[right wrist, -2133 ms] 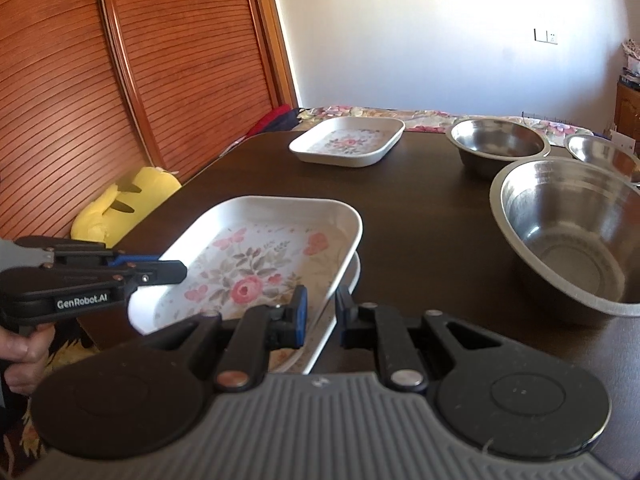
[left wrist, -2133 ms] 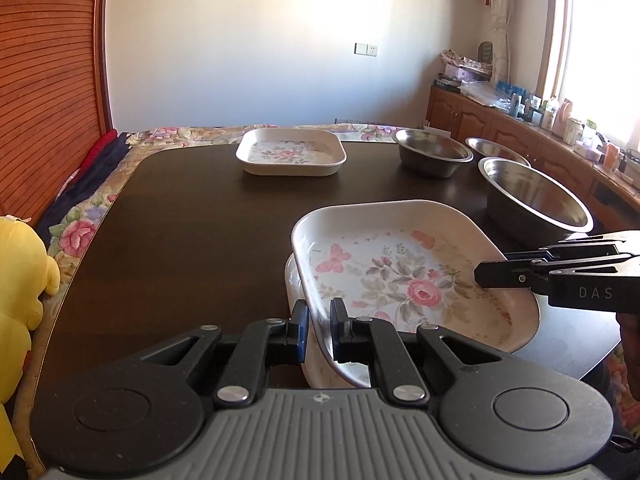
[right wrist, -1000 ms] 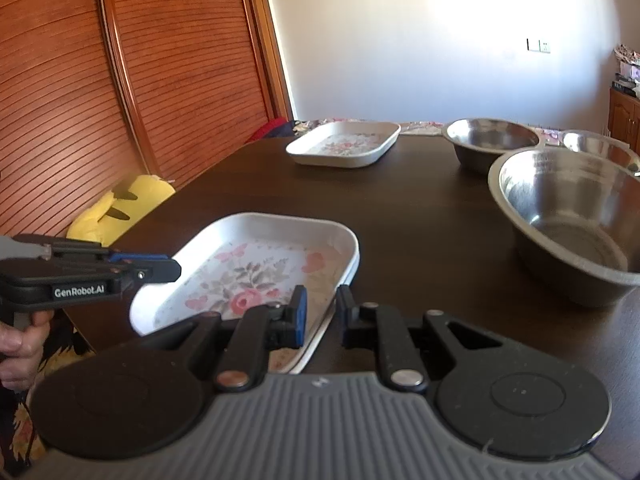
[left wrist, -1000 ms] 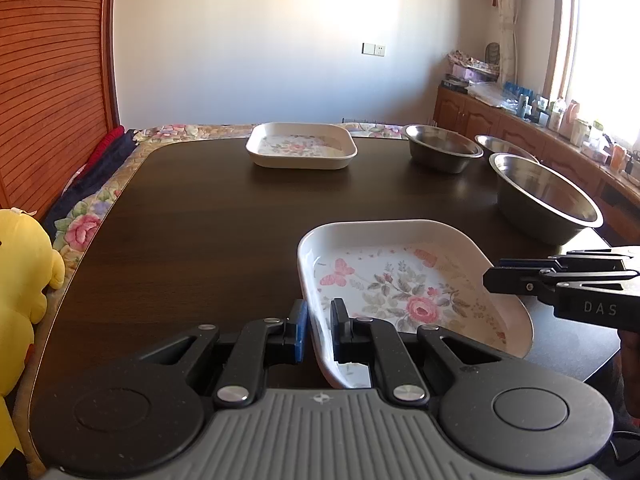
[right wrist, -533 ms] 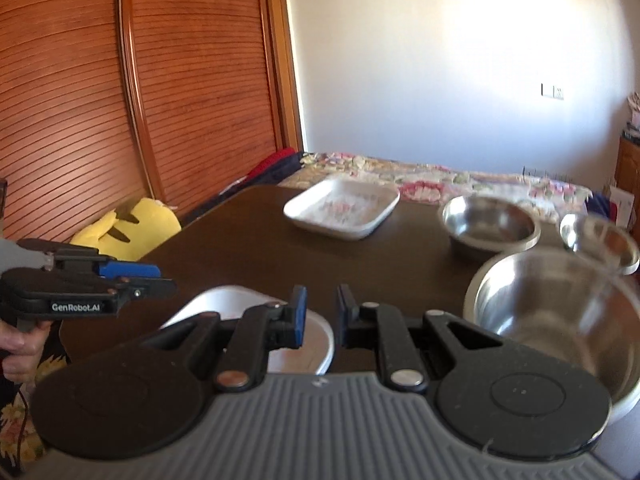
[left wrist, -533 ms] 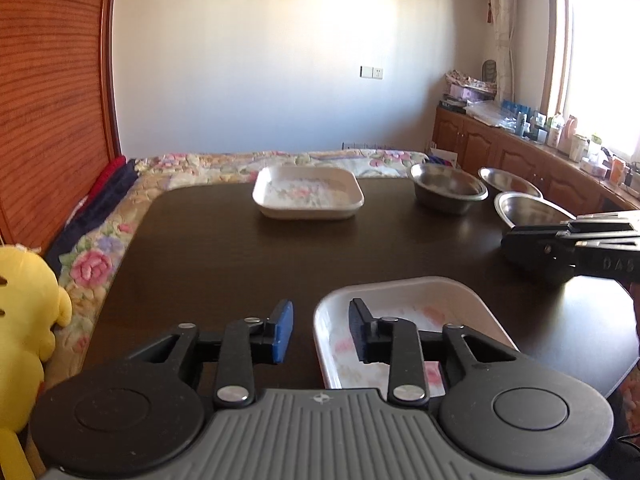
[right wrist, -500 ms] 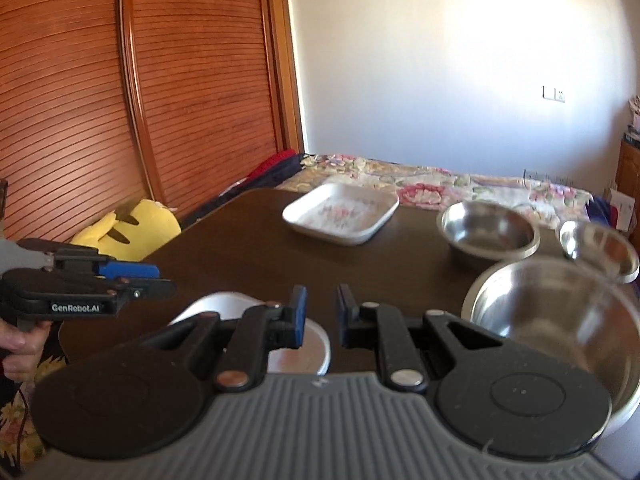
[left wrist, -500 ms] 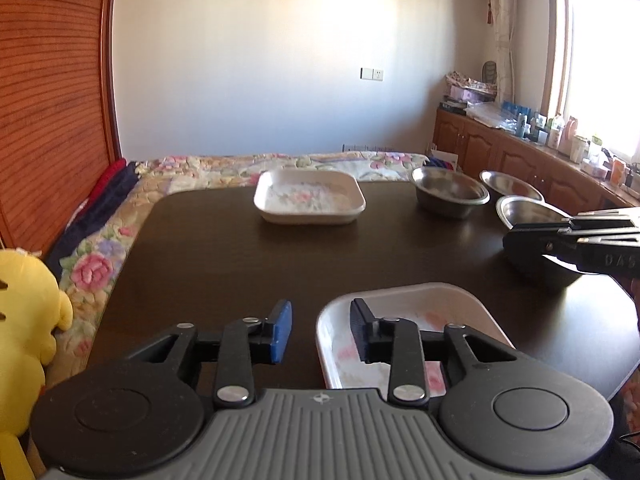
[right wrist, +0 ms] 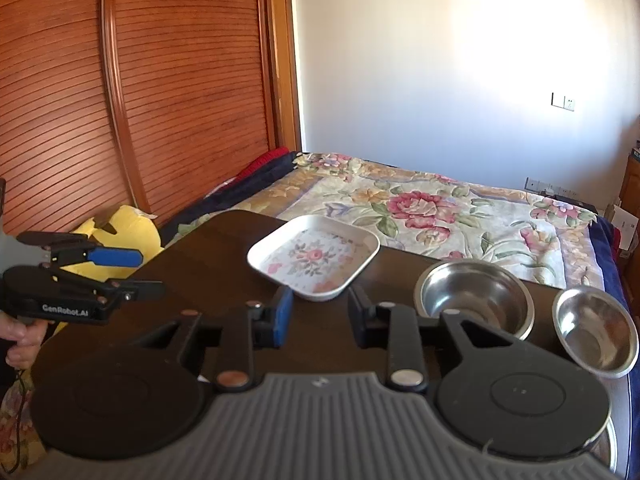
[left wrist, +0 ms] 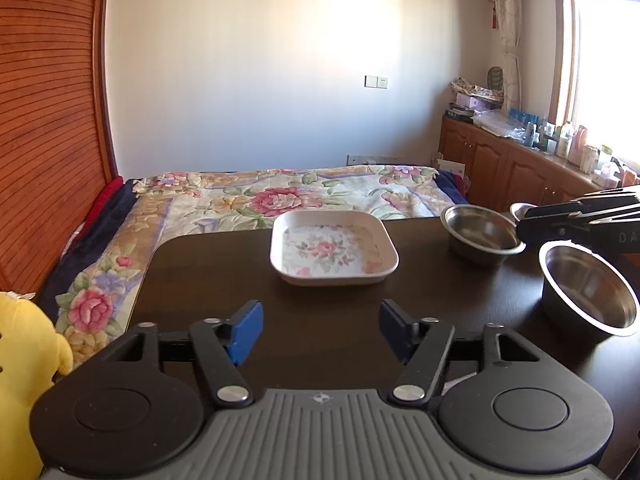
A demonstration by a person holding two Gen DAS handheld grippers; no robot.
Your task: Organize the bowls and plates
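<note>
in the left wrist view the left tongs [left wrist: 320,334] hang released and empty above the dark counter [left wrist: 224,280], with the floral square plate [left wrist: 333,253] ahead at the far edge, two steel bowls [left wrist: 481,234] to its right, and the right tongs [left wrist: 528,216] reaching in from the right, their grip unclear here. in the right wrist view the right tongs [right wrist: 320,316] are parted and hold nothing, the floral square plate [right wrist: 313,256] sits just beyond them, a steel bowl [right wrist: 474,296] and a smaller steel bowl [right wrist: 595,330] stand to its right, and the left tongs [right wrist: 136,272] show at the left, released.
</note>
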